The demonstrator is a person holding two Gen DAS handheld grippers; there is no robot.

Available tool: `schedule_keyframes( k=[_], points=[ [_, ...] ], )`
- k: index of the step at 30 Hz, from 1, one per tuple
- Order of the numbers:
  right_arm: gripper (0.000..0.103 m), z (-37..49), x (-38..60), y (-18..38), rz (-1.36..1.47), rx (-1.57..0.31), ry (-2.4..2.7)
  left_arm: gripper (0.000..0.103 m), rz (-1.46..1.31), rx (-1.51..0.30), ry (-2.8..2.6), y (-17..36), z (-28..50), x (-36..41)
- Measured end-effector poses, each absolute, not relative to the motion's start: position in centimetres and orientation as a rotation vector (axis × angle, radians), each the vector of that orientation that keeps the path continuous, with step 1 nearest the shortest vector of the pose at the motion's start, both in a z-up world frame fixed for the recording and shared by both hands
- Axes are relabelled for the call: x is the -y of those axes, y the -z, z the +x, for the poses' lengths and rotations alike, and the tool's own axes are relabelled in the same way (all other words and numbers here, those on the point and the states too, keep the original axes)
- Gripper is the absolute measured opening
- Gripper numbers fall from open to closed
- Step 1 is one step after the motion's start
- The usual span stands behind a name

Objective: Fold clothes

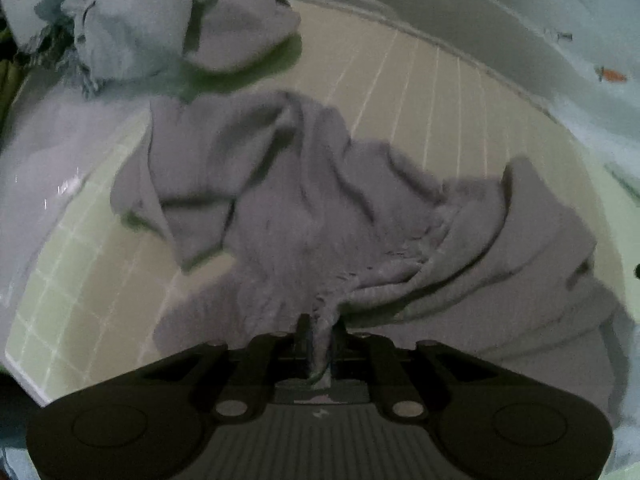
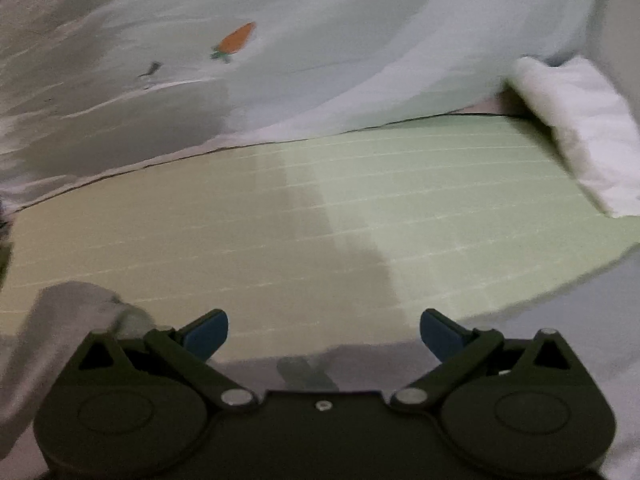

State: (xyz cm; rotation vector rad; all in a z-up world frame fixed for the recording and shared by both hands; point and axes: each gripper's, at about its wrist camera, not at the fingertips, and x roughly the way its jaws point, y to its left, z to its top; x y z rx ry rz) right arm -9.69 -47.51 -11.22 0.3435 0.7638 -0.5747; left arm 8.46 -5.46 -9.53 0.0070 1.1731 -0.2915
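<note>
A crumpled grey garment (image 1: 320, 208) lies spread over the green gridded mat (image 1: 420, 92). My left gripper (image 1: 322, 332) is shut on a bunched edge of it, and the fabric rises in a tight pleat between the narrow jaws. In the right wrist view, my right gripper (image 2: 324, 332) stands open with its blue pads (image 2: 208, 332) wide apart and nothing between them, low over the mat (image 2: 400, 200). A grey fold of cloth (image 2: 72, 312) sits just left of the right gripper's left finger.
A second, paler grey-blue garment (image 1: 160, 28) is heaped at the mat's far left corner. A folded white cloth (image 2: 580, 128) rests on the mat's far right edge. A pale bedsheet with a carrot print (image 2: 236, 40) surrounds the mat.
</note>
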Motion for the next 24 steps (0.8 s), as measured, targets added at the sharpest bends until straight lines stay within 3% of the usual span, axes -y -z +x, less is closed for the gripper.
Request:
schedule_keyframes(
  k=[1, 3, 7, 15, 16, 17, 19, 24],
  points=[
    [0.103, -8.9, 47.4, 11.3, 0.356, -0.763, 0.542, 0.034, 0.003, -1.163, 0.291, 9.3, 9.0, 5.5],
    [0.103, -7.3, 47.1, 11.5, 0.39, -0.764, 0.466, 0.039, -0.006, -1.16, 0.29, 9.4, 10.0, 5.8],
    [0.102, -3.9, 46.4, 13.1, 0.57, -0.799, 0.301, 0.039, -0.014, -1.2, 0.29, 10.3, 11.5, 6.4],
    [0.081, -0.6, 44.2, 15.4, 0.684, -0.894, 0.144, 0.041, 0.004, -1.243, 0.324, 11.7, 12.3, 7.5],
    [0.07, -0.4, 43.8, 15.5, 0.677, -0.906, 0.127, 0.041, 0.007, -1.246, 0.321, 11.8, 12.4, 7.6],
    [0.045, -0.3, 43.7, 15.6, 0.67, -0.913, 0.11, 0.041, 0.011, -1.248, 0.317, 11.8, 12.6, 7.7],
    [0.017, -0.2, 43.5, 15.8, 0.654, -0.926, 0.076, 0.041, 0.011, -1.246, 0.32, 11.9, 12.8, 7.7],
    [0.011, -2.4, 43.8, 10.9, 0.579, -0.732, 0.128, 0.05, -0.008, -1.237, 0.375, 11.9, 12.9, 8.1]
  ],
)
